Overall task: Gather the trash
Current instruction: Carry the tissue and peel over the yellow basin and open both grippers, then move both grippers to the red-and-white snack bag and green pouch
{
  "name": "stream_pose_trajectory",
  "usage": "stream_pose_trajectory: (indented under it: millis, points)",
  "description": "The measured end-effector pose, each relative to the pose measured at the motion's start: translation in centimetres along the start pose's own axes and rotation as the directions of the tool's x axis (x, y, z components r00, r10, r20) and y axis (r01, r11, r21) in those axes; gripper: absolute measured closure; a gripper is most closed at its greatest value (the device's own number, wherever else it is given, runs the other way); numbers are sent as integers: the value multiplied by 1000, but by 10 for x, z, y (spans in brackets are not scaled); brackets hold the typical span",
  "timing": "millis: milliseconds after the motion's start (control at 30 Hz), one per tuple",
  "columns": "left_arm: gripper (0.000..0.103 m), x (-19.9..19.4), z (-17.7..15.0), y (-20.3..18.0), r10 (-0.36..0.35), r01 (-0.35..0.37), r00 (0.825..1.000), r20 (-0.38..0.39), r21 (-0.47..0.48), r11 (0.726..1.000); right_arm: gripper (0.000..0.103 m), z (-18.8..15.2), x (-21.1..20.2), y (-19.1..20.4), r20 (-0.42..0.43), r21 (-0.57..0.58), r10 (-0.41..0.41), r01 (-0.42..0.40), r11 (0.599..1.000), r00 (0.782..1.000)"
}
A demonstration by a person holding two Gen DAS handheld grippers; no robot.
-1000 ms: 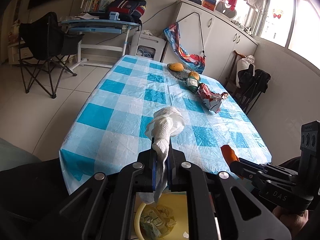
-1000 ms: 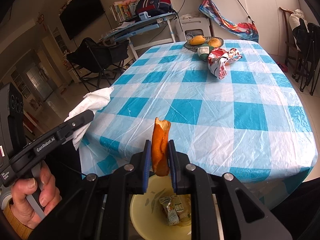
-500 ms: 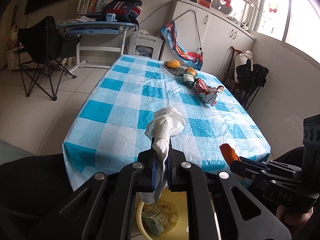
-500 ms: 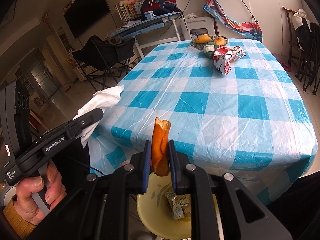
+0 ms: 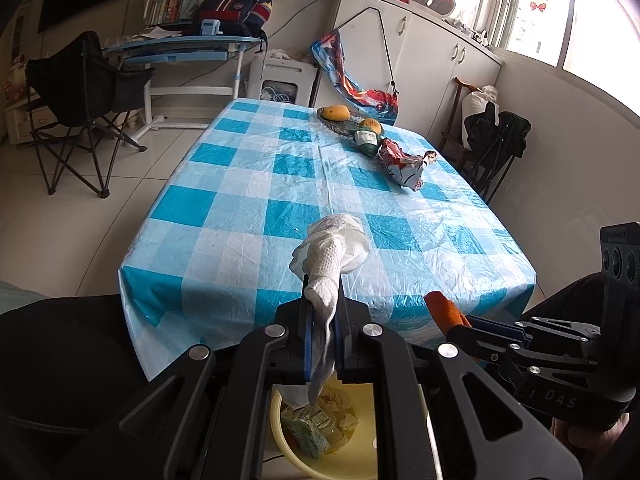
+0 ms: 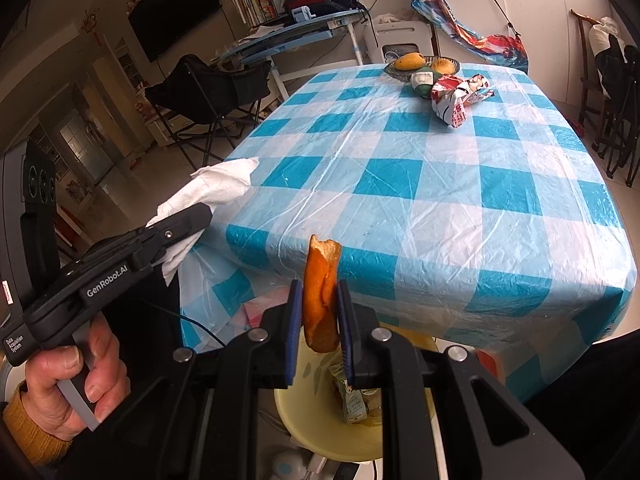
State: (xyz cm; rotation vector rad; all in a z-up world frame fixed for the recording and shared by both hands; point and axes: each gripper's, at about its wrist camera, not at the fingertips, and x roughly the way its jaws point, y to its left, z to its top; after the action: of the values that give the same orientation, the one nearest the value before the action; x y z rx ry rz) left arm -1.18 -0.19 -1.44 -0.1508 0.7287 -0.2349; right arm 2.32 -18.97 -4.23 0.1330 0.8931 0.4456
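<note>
At the lower left of the right wrist view, the left hand-held gripper (image 6: pixel 200 216) is pinching a crumpled white tissue (image 6: pixel 212 188), clamped tight. At lower centre, the right hand-held gripper (image 6: pixel 320 308) is squeezing an orange bread crust (image 6: pixel 320 292) upright, directly above the yellow bin (image 6: pixel 320 436), probably so both scraps fall in. A crumpled snack wrapper (image 6: pixel 456 100) is lying on the checked surface (image 6: pixel 440 208), upper right.

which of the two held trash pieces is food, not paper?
The orange peel, pinched in the right gripper. The left gripper holds a white crumpled tissue instead.
</note>
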Motion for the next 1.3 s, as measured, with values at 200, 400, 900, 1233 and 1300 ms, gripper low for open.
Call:
stream_pose_trajectory:
  millis: [200,400,900,1233,1300]
  points:
    - [95,8,-12,-12,-36,40,996,-86,48,998,85,-8,6,-3,-60,4,-24,24,1000,998]
    - [95,13,-20,-18,-60,70,989,-139,70,995,84,-15,15,-7,-123,11,-34,36,999,992]
    - [58,8,-22,-32,-135,150,981,-140,101,984,55,-13,-1,-13,-31,42,-61,62,997,998]
    - [44,3,25,-9,-97,97,995,17,-30,995,46,59,-10,-54,112,105,-120,109,989,986]
    - [44,11,35,-5,-81,82,996,24,-49,995,46,75,-4,-66,126,134,-130,113,984,983]
